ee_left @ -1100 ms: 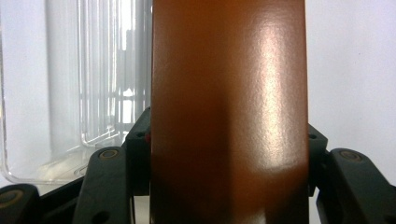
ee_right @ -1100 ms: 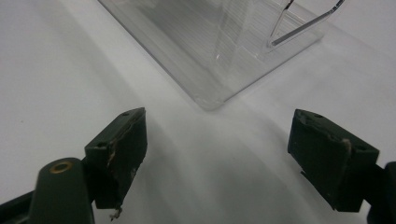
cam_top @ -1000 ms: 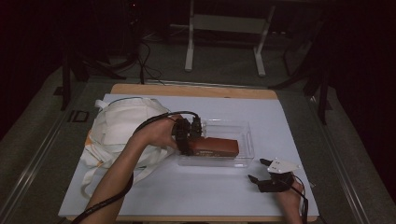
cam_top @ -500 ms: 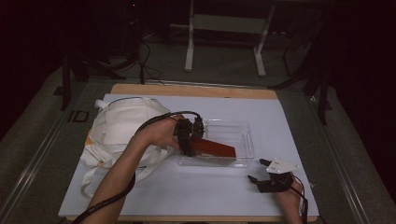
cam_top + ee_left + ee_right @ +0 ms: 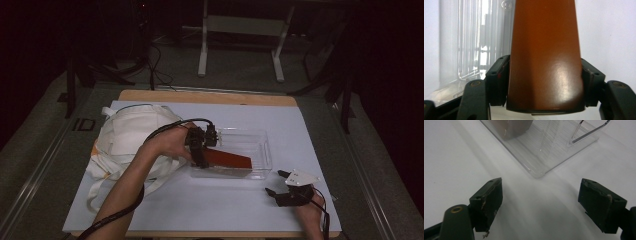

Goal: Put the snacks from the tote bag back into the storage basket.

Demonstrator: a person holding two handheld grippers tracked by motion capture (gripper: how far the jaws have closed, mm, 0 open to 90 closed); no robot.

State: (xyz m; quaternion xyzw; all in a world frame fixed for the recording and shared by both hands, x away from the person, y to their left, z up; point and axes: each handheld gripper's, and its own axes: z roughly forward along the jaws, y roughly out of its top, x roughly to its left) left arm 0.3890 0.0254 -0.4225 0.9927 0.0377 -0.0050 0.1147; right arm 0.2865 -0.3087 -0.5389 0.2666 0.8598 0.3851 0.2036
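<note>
The left tool (image 5: 204, 150) sits at the near left end of a clear tray (image 5: 260, 150) on the counter (image 5: 210, 205). A brown box (image 5: 227, 159) lies between its jaws. In the left gripper view the box (image 5: 545, 57) runs straight ahead from the tool, its near end level with the pads. The jaws have just been opening. The right pad (image 5: 590, 82) appears to touch the box's side, while a thin gap shows at the left pad (image 5: 499, 82), so the grip looks loosened; whether it presses at all I cannot tell for sure. The box reaches ahead of the tool into the tray, its far end low inside and the near end raised at the jaws.

Behind the left tool, under the person's forearm, lies a white bag (image 5: 130, 140).

The right tool (image 5: 280, 192) rests on the counter, near the tray's closest corner but apart from it. Its jaws stand wide with nothing between them; in the right gripper view the tray corner (image 5: 536, 173) lies just ahead of the gap, with bare counter between the pads.
</note>
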